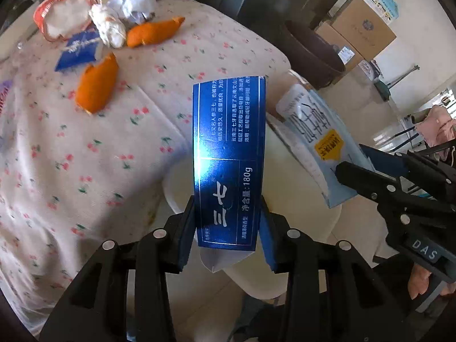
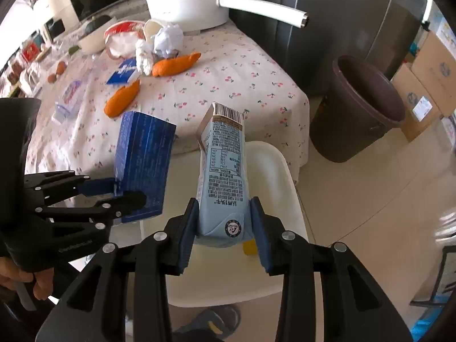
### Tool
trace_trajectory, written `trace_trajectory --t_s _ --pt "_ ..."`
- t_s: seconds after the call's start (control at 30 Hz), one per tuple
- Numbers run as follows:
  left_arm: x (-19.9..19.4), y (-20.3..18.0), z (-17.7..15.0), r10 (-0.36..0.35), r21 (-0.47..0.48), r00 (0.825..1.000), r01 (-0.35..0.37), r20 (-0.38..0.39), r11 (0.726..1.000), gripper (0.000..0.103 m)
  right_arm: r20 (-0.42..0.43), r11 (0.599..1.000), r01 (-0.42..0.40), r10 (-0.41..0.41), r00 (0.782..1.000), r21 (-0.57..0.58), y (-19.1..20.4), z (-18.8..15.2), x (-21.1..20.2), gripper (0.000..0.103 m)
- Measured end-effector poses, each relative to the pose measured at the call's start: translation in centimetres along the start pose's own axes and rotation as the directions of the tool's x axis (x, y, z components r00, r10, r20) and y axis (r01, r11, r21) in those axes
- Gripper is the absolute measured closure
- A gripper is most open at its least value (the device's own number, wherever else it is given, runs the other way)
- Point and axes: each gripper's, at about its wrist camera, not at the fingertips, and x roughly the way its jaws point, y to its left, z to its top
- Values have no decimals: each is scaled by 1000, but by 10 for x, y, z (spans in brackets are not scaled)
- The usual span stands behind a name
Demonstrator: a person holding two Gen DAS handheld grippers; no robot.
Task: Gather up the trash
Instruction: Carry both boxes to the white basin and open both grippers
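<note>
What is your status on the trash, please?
Left gripper shut on blue box. Right gripper shut on carton. Bin ahead, chair between.

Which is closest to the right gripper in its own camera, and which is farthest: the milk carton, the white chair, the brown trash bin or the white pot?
1. The milk carton, clamped in the right gripper.
2. The white chair, just below and behind the carton.
3. The brown trash bin, on the floor to the right.
4. The white pot, at the table's far end.
</note>
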Motion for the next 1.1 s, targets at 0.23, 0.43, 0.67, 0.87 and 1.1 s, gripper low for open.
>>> trace_trajectory --t_s 0.23,0.43,0.67,0.87,1.1 --pt "12 -1 -4 -8 13 999 8 -31 1000 65 -33 998 42 -43 999 -46 9 0 9 66" --pt "21 0 -5 -41 4 997 41 -73 999 62 -49 997 70 -72 996 -35 8 1 14 65" --pt "10 -2 -2 -13 14 998 14 -57 1000 22 -10 995 103 -103 995 0 4 7 8 48" --pt "-4 18 9 -12 -76 1000 10 -27 997 22 31 993 108 -110 993 40 -1 12 1 36" --pt "-20 30 19 1 -112 1000 0 10 994 22 46 990 116 -120 992 75 -5 16 -1 29"
